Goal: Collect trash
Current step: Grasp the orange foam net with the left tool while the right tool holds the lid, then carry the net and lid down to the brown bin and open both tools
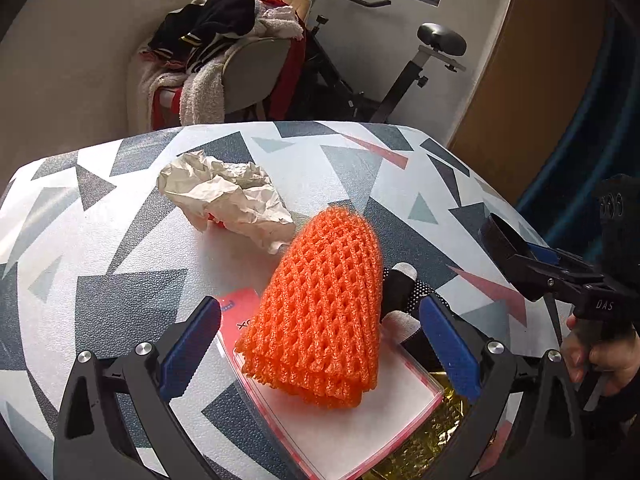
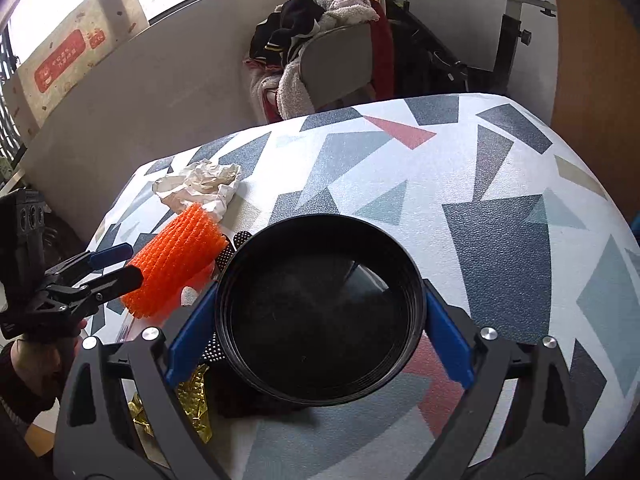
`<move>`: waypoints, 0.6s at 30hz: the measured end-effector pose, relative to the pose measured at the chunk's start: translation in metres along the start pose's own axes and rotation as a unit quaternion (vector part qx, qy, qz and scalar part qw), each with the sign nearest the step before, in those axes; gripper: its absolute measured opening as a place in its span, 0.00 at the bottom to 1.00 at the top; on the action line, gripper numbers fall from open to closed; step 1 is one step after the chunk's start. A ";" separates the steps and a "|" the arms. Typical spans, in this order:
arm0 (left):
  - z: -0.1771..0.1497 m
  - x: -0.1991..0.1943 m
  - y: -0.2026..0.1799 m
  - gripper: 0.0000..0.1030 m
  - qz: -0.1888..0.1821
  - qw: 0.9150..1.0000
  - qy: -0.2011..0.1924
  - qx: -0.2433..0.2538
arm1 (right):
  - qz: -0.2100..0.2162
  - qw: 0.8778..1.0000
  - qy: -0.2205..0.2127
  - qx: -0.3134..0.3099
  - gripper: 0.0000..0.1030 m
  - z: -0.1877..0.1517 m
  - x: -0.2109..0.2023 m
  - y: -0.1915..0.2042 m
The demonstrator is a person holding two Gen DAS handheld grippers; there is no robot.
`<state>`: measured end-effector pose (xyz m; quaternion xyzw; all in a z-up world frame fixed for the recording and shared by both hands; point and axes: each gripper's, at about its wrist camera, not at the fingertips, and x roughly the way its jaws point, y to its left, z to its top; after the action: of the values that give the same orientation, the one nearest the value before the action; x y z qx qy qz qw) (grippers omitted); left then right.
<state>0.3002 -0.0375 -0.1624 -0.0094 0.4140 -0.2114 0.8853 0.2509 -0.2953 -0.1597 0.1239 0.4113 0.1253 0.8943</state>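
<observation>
While both grippers hover low over the table with the grey, white and pink triangle-patterned cover (image 1: 120,240), trash lies clustered at its near-left part. Left gripper (image 1: 320,340): jaws spread wide, blue pads either side of an orange foam fruit net (image 1: 324,312), neither pad touching it; nothing gripped. The net rests on a clear flat plastic sleeve with red edging (image 1: 360,432). Crumpled beige paper (image 1: 228,196) sits just beyond the net, touching or nearly touching its far end. Gold crinkled foil (image 1: 436,440) shows beside the sleeve's right edge. Right gripper (image 2: 320,320): blue pads pressed against opposite sides of a round black plastic bowl (image 2: 320,312), holding it mouth up; bowl looks empty. A chair piled with clothes (image 2: 320,40) stands behind the table.
</observation>
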 end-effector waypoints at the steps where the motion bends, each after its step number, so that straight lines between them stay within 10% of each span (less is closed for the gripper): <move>1: -0.001 0.004 0.001 0.84 0.004 1.000 0.008 0.001 | 0.000 1.000 -0.001 0.003 0.90 -0.001 -0.002 -0.002; 7: -0.009 0.000 -0.002 0.25 0.022 0.999 0.022 0.012 | 0.011 1.000 -0.006 0.014 0.90 -0.010 -0.015 -0.005; 18: -0.008 -0.068 -0.018 0.20 0.004 0.999 -0.035 0.026 | 0.022 1.000 -0.018 0.000 0.90 -0.025 -0.047 0.022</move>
<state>0.2486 -0.0263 -0.1146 0.0079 0.3773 -0.2182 0.9000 0.1994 -0.2867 -0.1346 0.1347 0.3926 0.1425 0.8986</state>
